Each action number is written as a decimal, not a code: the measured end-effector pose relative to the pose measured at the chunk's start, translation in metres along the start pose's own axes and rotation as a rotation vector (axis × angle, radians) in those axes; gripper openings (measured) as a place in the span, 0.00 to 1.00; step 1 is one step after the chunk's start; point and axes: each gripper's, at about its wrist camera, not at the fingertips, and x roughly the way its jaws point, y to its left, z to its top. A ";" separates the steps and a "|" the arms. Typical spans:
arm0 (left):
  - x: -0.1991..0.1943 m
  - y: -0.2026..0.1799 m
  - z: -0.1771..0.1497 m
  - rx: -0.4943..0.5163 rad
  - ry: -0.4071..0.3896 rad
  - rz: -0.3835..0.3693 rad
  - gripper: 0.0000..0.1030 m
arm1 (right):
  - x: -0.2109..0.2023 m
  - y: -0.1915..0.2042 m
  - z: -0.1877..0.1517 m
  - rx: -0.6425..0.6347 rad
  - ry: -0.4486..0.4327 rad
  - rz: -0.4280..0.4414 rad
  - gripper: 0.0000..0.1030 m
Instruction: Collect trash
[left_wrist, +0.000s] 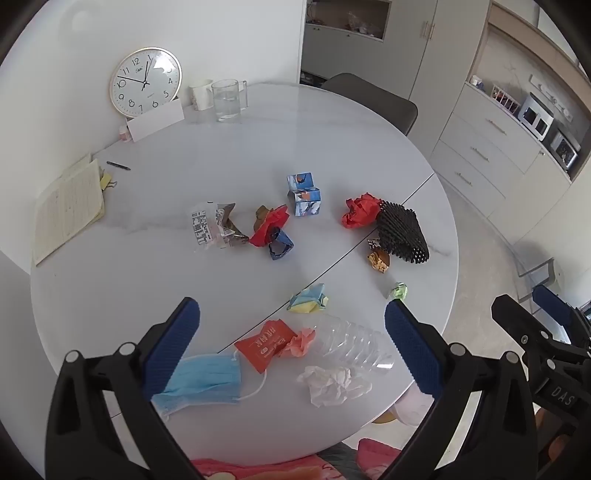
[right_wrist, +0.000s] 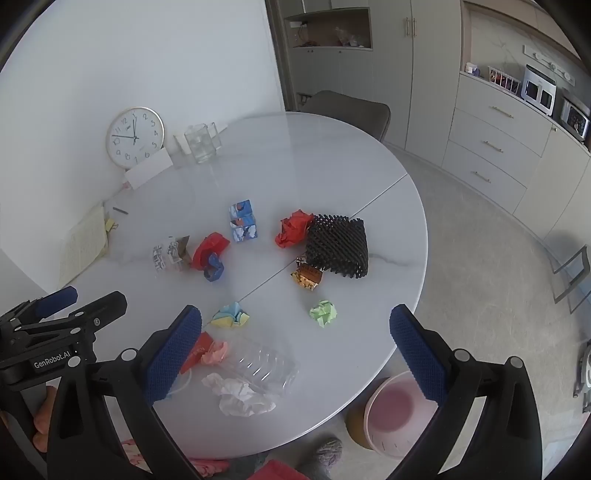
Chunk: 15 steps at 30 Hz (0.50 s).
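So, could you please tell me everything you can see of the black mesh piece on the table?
The black mesh piece looks like foam netting with a diamond lattice of open holes, folded into a loose sleeve and lying on its side near the table's far right edge. A crumpled red paper touches its left side; a brown-orange wrapper sits against its front.

Ahead of my tools the near edge of the round table (left_wrist: 110, 295) was crowded: a blue face mask (left_wrist: 203, 380), red packet (left_wrist: 264, 343), clear plastic bottle (right_wrist: 266, 363) and white tissue (right_wrist: 240, 397) lay close together. Beyond them I saw a bare strip, then a scatter around the black mesh sleeve (right_wrist: 338, 245). The far half was open up to the glass (left_wrist: 226, 99) and clock (left_wrist: 145, 83).
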 end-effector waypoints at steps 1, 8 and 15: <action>0.000 0.001 0.000 -0.008 0.002 -0.002 0.94 | 0.000 0.000 0.000 0.001 0.001 0.001 0.98; -0.001 -0.002 -0.002 0.007 0.010 0.002 0.94 | 0.002 0.003 -0.001 -0.002 -0.001 0.003 0.98; 0.003 0.001 0.001 0.007 0.023 0.001 0.94 | 0.001 -0.001 0.002 0.004 0.002 0.005 0.98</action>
